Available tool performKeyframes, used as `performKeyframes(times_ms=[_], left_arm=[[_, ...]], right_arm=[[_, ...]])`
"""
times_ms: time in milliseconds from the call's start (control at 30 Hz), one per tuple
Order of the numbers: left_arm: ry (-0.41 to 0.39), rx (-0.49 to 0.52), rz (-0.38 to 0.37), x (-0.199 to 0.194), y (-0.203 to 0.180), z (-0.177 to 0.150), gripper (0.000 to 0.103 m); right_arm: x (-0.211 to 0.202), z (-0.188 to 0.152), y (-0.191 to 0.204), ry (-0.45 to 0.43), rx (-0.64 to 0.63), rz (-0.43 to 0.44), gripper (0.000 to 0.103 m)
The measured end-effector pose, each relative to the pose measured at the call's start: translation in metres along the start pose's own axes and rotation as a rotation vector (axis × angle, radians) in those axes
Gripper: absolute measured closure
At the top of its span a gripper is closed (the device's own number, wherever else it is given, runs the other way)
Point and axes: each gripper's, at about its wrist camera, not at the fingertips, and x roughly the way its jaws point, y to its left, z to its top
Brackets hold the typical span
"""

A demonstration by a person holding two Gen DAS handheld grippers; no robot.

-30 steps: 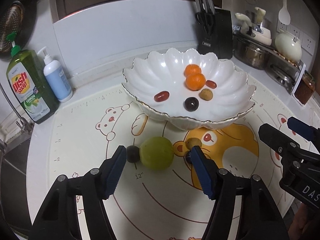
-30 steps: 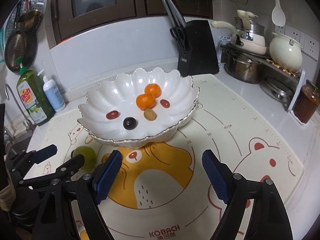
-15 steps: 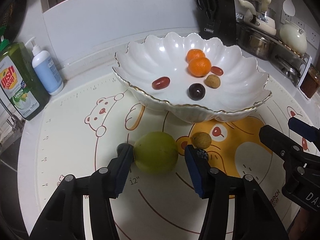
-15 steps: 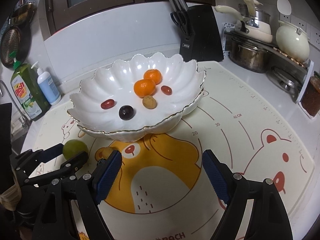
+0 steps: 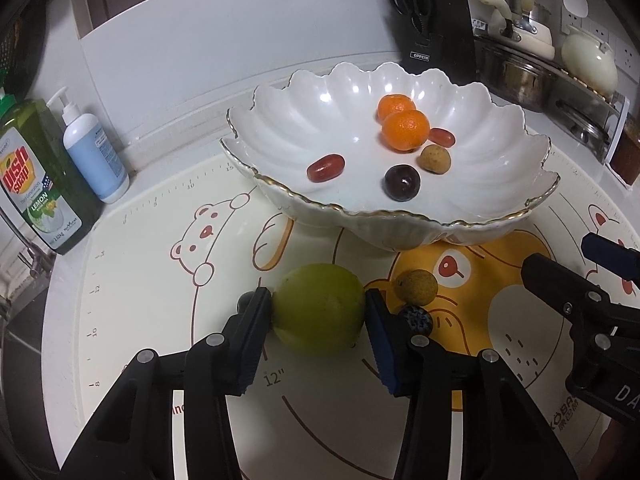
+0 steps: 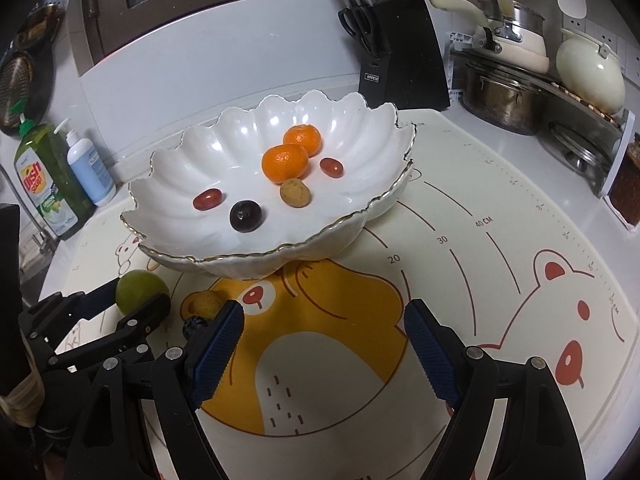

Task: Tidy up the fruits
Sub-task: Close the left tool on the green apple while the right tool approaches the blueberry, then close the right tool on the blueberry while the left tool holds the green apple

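- Since the frame half a second back, the left gripper (image 5: 319,316) has narrowed onto the green fruit (image 5: 319,309), and both blue pads now press its sides where a gap showed on the right before.
- That green fruit sits on the bear-print mat (image 5: 152,280) in front of the white scalloped bowl (image 5: 280,148), just short of the bowl's near rim; it shows as well in the right wrist view (image 6: 140,290), to the front left of the bowl.
- A small tan fruit (image 5: 416,287) lies on the mat beside the green fruit, on the bowl's near side, and a dark speckled berry (image 5: 416,319) lies touching the gripper's right finger (a further dark fruit peeks out behind the left finger, mostly hidden).
- Inside the bowl rest two oranges (image 5: 405,129), two red grape-like fruits (image 5: 325,167), one dark round fruit (image 5: 402,182) and one tan fruit (image 5: 435,158).
- The right gripper (image 6: 322,342) hovers wide apart over the mat in front of the bowl, with nothing between its fingers.
- Behind the bowl stands a black knife block (image 5: 436,32); well to the bowl's left stand a green dish soap bottle (image 5: 36,176) and a blue pump bottle (image 5: 94,148).
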Motion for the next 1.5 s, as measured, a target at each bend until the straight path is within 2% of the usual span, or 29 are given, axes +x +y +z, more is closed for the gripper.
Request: performKeyframes(times_ms=[133,500,800,1100,1233,1500], left_arm=[[0.006,-0.016,-0.034,-0.004,0.003,-0.001,0.057],[-0.032,-0.051,-0.020,-0.031,0.022,-0.013,0.057],[-0.037,-0.120,0.001,-0.041,0.053,-0.030,0.057],[-0.040,-0.164,0.006,-0.042,0.073,-0.038,0.057],[-0.045,-0.173,0.005,-0.042,0.076,-0.037,0.057],[-0.040,-0.192,-0.005,-0.040,0.078,-0.038,0.057]], right_arm=[[-0.001,0.000,0.001,-0.009,-0.004,0.006,0.020],[-0.002,-0.006,0.016,0.004,-0.034,0.032,0.020],[0.006,-0.015,0.054,0.027,-0.093,0.077,0.021],[0.025,-0.019,0.080,0.070,-0.131,0.094,0.042],[0.033,-0.023,0.084,0.090,-0.132,0.089,0.056],[0.036,-0.023,0.089,0.078,-0.143,0.061,0.074]])
